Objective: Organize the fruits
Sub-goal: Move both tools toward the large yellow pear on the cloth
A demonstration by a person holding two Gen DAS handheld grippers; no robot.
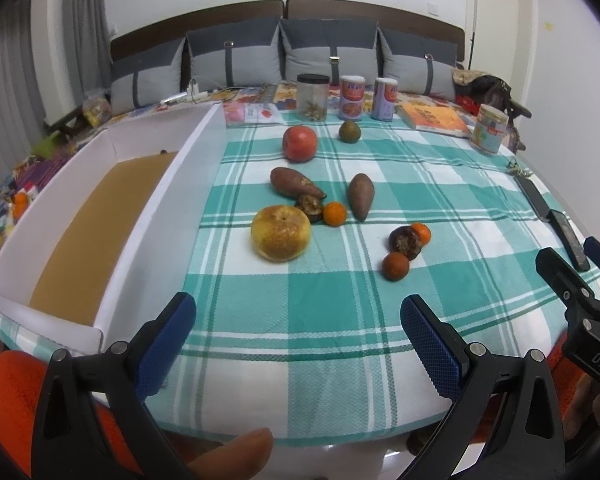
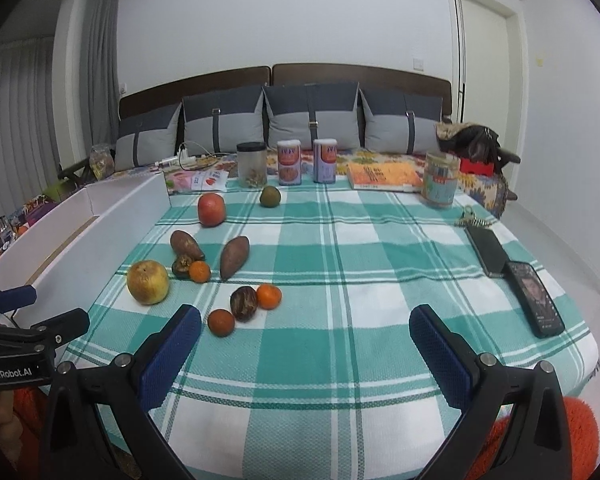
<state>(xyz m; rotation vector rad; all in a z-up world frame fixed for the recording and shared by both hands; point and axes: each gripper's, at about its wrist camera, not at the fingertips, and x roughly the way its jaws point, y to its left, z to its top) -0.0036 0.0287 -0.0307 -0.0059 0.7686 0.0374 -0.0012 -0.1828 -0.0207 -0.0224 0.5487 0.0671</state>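
Left gripper (image 1: 298, 340) wide open and empty, right gripper (image 2: 305, 350) wide open and empty, fruits ahead of both on checked cloth (image 1: 340, 320), big yellow fruit (image 1: 281, 233) nearest left gripper, white box (image 1: 148, 208) to its left

Both handheld tools share one build: the left gripper (image 1: 298, 338) and right gripper (image 2: 305, 346) have black plastic arms with round silver screws and blue, finely textured finger pads (image 1: 430, 344). White lettering reads "GenRobot.AI" on the left tool's body. The person wears fuzzy orange sleeves (image 1: 14, 396)
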